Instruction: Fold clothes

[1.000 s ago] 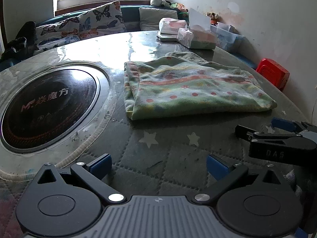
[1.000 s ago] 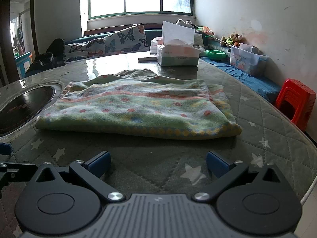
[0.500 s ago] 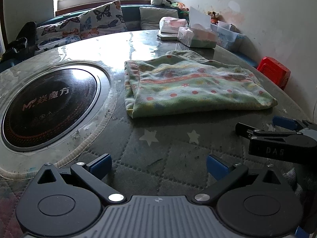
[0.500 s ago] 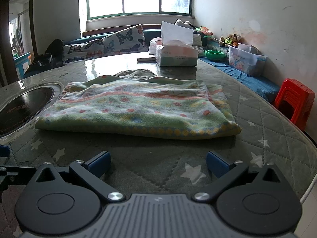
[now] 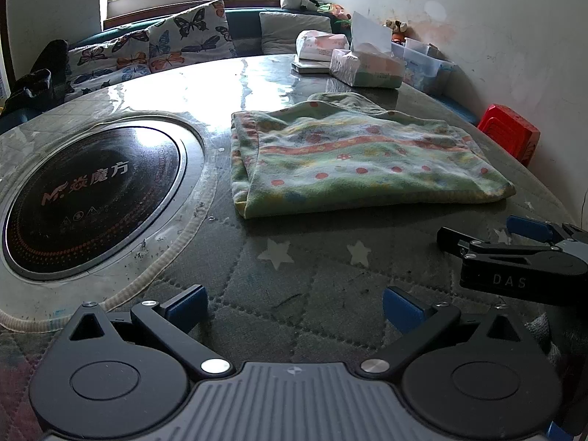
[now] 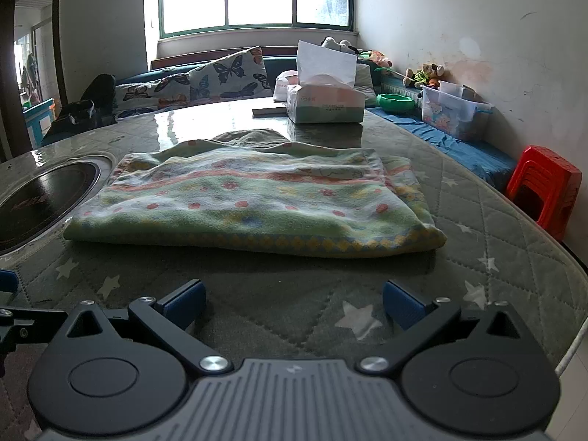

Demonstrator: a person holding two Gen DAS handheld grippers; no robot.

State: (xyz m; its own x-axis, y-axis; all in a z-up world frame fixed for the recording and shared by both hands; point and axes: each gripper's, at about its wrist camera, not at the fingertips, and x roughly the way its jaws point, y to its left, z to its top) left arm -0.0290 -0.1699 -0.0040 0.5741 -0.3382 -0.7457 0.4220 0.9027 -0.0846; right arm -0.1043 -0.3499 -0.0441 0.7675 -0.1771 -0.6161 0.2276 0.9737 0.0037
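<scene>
Both claws sit low over the near edge of the desk (image 6: pixel 514 242), spread wide w/ nothing between the blue pads. Left claw (image 5: pixel 294 303) faces the bare quilted cover; right claw (image 6: pixel 294 299) is squared up to the long folded edge of the cloth. Held back like this, apart from the fabric, they look parked between steps, prob. so the fold can be checked or the next grab lined up.

The green patterned cloth (image 6: pixel 253 202) lies flat on the desk's right half, just beside the round inset cooktop (image 5: pixel 92 198) but not on it. Folded into a thick rectangle, several layers, fuzzy fleece w/ red dots, orange wavy stripe, yellow diamond trim along the front hem. Left end shows stacked layer edges in the left wrist view; right corners don't quite line up, lower layer peeking out. A duller green bit pokes out behind the far edge, maybe a hood or a 2nd garment, can't tell from here.

Tissue box (image 6: pixel 325 101) stands well behind, clear of the work.
</scene>
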